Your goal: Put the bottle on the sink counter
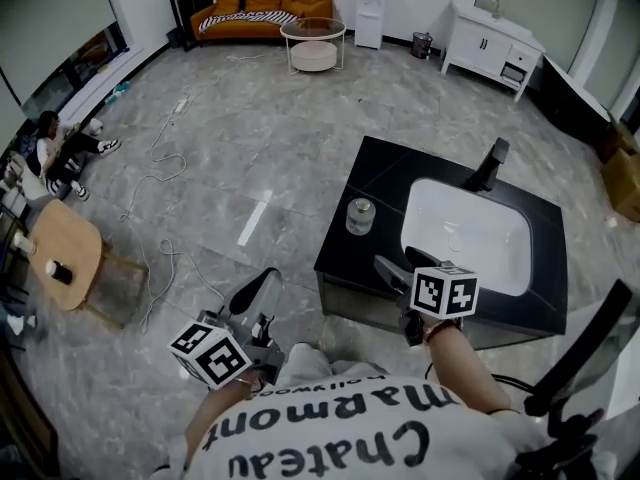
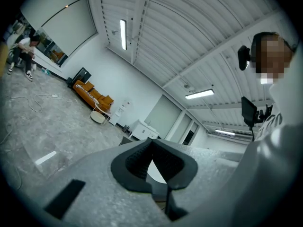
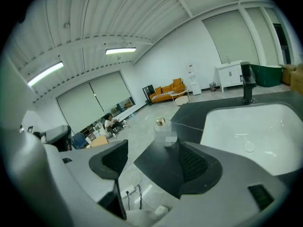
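Bottle (image 1: 360, 215) is up on the black bench (image 1: 372, 168), standing upright just left of the white sink (image 1: 470, 236), near the bench edge on that side, and nothing is touching it. It's a small clear one with a round cap.

Over to the right gripper view: the same bottle (image 3: 164, 132) shows beyond the jaws, framed in the gap between them but well clear of both, with the sink (image 3: 251, 126) to its right. Here the right claw (image 3: 154, 161) is wide open. Its dark ribbed pads (image 3: 191, 164) are far apart, with only bare bench between them and nothing held.

In the head view the right claw (image 1: 388, 266) hangs over the front edge of the bench, just at the sink's near left corner, its marker cube (image 1: 444, 291) right behind it. The left claw (image 1: 258, 293) is off the bench altogether, well to the left of the sink and nearer the person, above the grey floor (image 1: 200, 118).

The left gripper view has the left claw (image 2: 151, 143) closed. The pad tips meet, with a narrow wedge of light below them and nothing in between. It's tilted up, taking in the ceiling (image 2: 189, 32).

A black tap (image 1: 488, 166) stands at the sink's far side. Well beyond the sink sit an orange sofa (image 1: 262, 8), a round table (image 1: 313, 43) and a white cabinet (image 1: 490, 48). Cables (image 1: 160, 173) trail over the floor far left of the sink.
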The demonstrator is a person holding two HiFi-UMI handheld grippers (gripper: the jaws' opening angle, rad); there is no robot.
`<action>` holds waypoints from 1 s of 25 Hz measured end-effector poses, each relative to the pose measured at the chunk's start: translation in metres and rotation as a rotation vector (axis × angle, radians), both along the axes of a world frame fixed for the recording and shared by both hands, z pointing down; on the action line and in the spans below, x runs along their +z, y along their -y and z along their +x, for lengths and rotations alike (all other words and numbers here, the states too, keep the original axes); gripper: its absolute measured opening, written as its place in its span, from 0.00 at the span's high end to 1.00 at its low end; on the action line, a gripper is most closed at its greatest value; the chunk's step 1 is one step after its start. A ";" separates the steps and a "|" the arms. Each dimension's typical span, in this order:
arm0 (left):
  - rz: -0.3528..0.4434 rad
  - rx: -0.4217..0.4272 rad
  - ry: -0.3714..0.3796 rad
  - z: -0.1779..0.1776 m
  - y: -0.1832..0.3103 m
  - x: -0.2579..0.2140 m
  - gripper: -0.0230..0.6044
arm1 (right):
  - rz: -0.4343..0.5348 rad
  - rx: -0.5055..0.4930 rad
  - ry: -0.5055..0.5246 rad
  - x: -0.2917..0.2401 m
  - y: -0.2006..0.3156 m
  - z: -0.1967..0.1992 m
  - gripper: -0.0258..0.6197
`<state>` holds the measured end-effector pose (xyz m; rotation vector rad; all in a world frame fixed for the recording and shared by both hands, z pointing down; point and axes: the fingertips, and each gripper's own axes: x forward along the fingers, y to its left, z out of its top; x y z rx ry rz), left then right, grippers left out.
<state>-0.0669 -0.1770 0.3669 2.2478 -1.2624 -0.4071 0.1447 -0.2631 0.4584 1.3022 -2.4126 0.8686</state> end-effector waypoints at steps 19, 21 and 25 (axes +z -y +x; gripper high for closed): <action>0.005 0.096 0.015 -0.033 -0.128 -0.006 0.94 | 0.088 0.093 0.100 -0.036 -0.133 -0.039 0.85; 0.010 0.113 0.012 -0.036 -0.144 -0.003 0.94 | 0.088 0.117 0.109 -0.036 -0.155 -0.040 0.86; 0.004 0.134 0.009 -0.039 -0.177 0.000 0.94 | 0.120 0.186 0.144 -0.043 -0.195 -0.032 0.90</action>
